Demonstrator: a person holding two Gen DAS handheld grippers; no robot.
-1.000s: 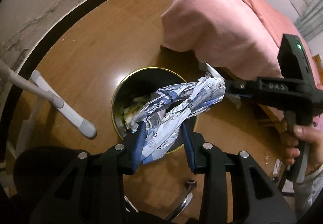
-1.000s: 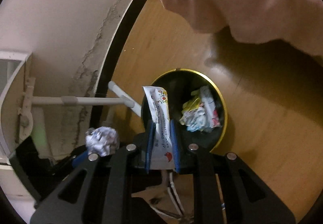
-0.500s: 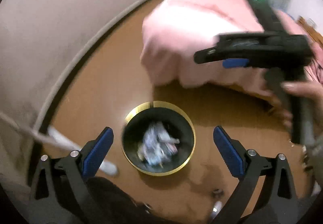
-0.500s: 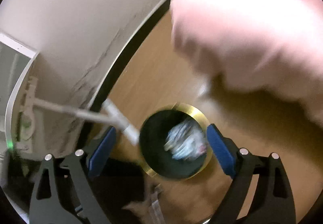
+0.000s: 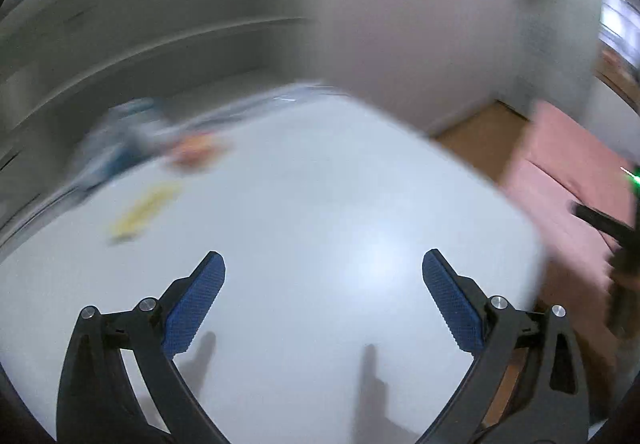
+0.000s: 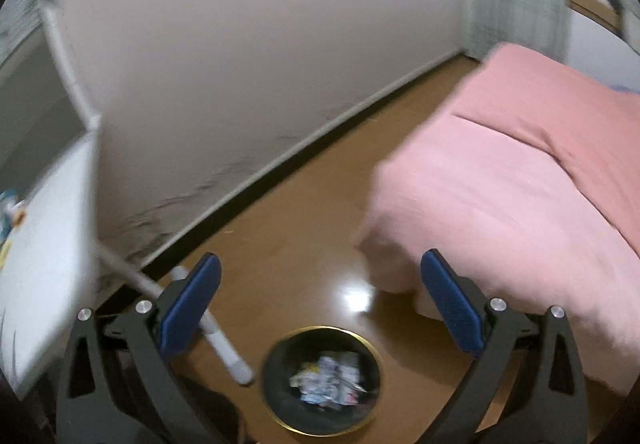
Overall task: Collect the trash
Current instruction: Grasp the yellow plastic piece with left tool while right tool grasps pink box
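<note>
**A:** So where did everything sit at that moment? The left wrist view was a smeary mess.

**B:** Yeah, heavy blur. The left gripper [image 5: 323,290] had its jaws spread wide with nothing between the blue pads [image 5: 194,302], and it was above a white table [image 5: 320,184]. On the far left part of the tabletop there were some wrappers: a yellow smear [image 5: 144,210], an orange one [image 5: 196,154] and a bluish heap [image 5: 120,140]. Couldn't tell what any of them were exactly.

**A:** And the right one?

**B:** The right gripper [image 6: 320,298] was also wide open and empty. It looked down at a black trash bin with a gold rim [image 6: 362,422] on the wooden floor [image 6: 304,212], sitting low between the two fingers. Crumpled wrappers [image 6: 330,378] were lying inside the bin.

**A:** Anything around the bin?

**B:** A white table leg [image 6: 224,348] angled down just left of it, and a bed with a pink blanket [image 6: 520,180] was off to the right. The table's edge [image 6: 52,244] showed at the far left, against the wall [image 6: 240,44].
</note>
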